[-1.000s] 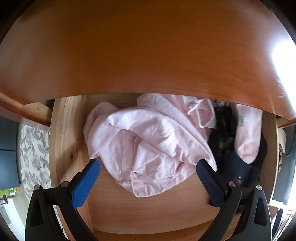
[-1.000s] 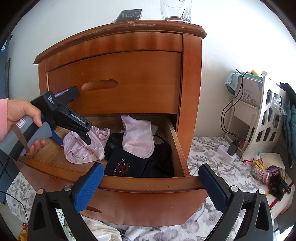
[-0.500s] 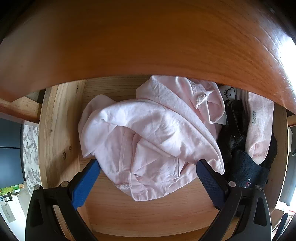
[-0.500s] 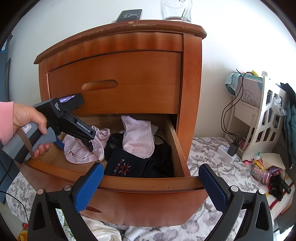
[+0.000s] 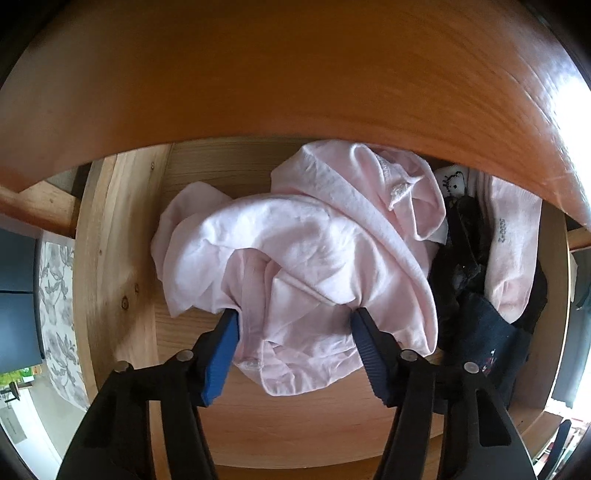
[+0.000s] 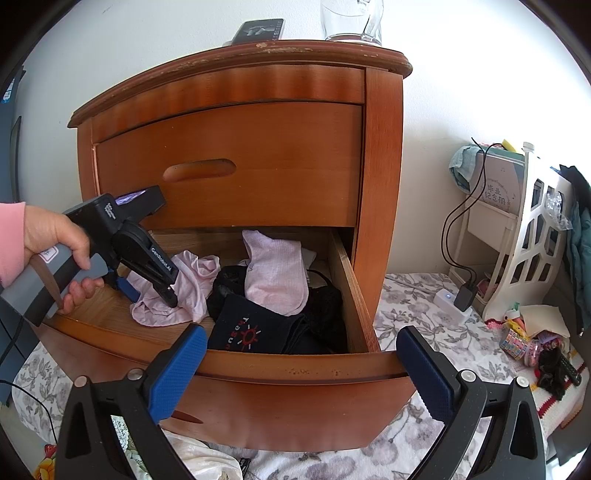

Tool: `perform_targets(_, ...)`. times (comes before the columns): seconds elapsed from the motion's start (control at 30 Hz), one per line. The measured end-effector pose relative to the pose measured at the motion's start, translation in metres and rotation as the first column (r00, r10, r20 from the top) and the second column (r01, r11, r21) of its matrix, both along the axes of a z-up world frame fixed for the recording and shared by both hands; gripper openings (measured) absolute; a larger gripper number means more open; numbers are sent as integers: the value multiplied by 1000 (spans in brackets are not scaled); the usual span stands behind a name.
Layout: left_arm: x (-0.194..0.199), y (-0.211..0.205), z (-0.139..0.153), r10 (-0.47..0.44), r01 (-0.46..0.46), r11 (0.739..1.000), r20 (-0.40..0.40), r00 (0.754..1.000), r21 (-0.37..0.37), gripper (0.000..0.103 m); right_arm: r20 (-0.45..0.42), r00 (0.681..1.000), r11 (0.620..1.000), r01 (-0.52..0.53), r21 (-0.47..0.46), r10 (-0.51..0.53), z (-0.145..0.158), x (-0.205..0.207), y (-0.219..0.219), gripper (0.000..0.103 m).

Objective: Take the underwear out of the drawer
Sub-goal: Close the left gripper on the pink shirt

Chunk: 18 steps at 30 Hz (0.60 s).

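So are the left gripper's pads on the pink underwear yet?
Touching. In the left wrist view, the left gripper, whose jaws have just been closing, has both blue pads pressed into the pink underwear, fabric bunched between them.

— What stays out of sight in the drawer [image 6: 354, 280]?

— Its back half sits under the closed drawer front [image 5: 295, 74] above, and the dark clothes [image 5: 480, 332] run under the pink sock [image 5: 509, 258].

— And the left gripper [image 5: 293, 317]?

— Its fingertips [image 5: 231, 317] are sunk in folds of the pink underwear [image 5: 303, 251]; whether they press it I cannot tell. The glass [image 6: 351, 18] on top is cut off by the upper edge.
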<state>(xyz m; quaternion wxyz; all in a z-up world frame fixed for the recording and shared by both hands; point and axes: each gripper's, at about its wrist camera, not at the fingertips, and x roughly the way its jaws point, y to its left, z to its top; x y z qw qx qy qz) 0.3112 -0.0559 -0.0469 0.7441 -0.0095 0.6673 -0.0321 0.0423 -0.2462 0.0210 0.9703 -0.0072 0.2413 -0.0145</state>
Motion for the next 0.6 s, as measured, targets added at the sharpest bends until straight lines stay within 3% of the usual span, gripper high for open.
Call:
perform_targets(0.3,-9,0,6,-58,58,998,14,998,-1,30,1,1000,1000,3,0,-3,0,1,0,103)
perform_targets(0.6,-26,2,8,-89,89,995,14,996,-44,17,2,1000,1000,3,0,-3,0,1,0,103)
